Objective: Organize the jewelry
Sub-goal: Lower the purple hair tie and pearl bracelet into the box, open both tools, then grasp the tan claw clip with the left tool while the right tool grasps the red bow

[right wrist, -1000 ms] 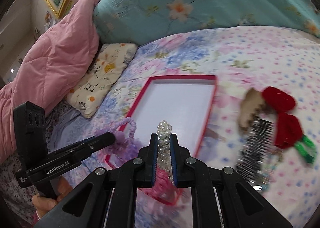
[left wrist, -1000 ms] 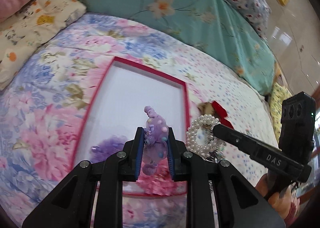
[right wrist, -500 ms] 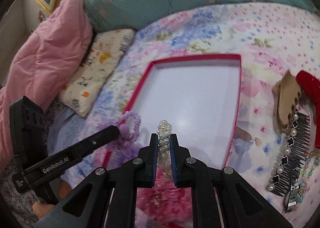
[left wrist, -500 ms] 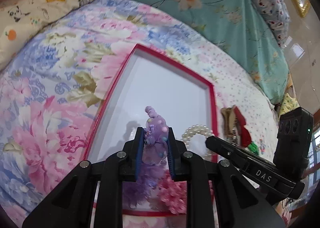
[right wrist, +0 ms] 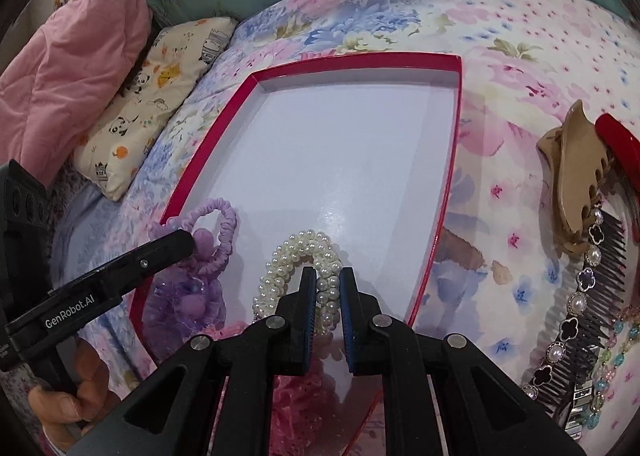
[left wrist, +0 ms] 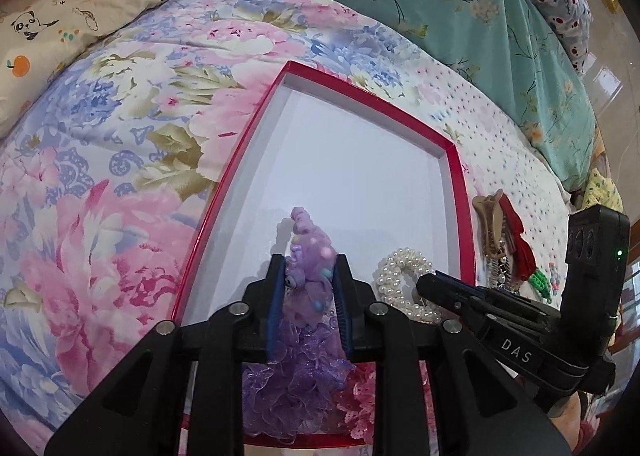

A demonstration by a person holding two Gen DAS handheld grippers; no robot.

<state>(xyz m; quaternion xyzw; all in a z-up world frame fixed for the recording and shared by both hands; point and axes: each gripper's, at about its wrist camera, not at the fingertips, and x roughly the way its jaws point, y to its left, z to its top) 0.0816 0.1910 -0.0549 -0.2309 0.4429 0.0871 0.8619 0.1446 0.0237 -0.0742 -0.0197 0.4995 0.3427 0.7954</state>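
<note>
A red-rimmed box with a white floor [left wrist: 456, 180] [right wrist: 360, 58] lies on the flowered bedspread. My left gripper [left wrist: 310, 274] is shut on a purple hair tie [left wrist: 312, 256] low over the box's near end; it also shows in the right wrist view [right wrist: 208, 240]. My right gripper [right wrist: 327, 284] is shut on a pearl bracelet [right wrist: 296, 252], which rests on the box floor; it shows in the left wrist view too [left wrist: 400, 280]. A purple frilly scrunchie [left wrist: 288, 388] and a pink one [left wrist: 360, 396] lie in the box's near end.
Right of the box on the bedspread lie a tan claw clip [right wrist: 572, 172], a red bow clip [right wrist: 620, 152], a black comb with a pearl chain [right wrist: 588, 296] and a bead string [right wrist: 612, 368]. Pillows [left wrist: 80, 12] and a teal quilt [left wrist: 480, 16] lie behind.
Both grippers came down and forward over the box with their items. The pearl bracelet now rests on the box floor beside the purple hair tie.
</note>
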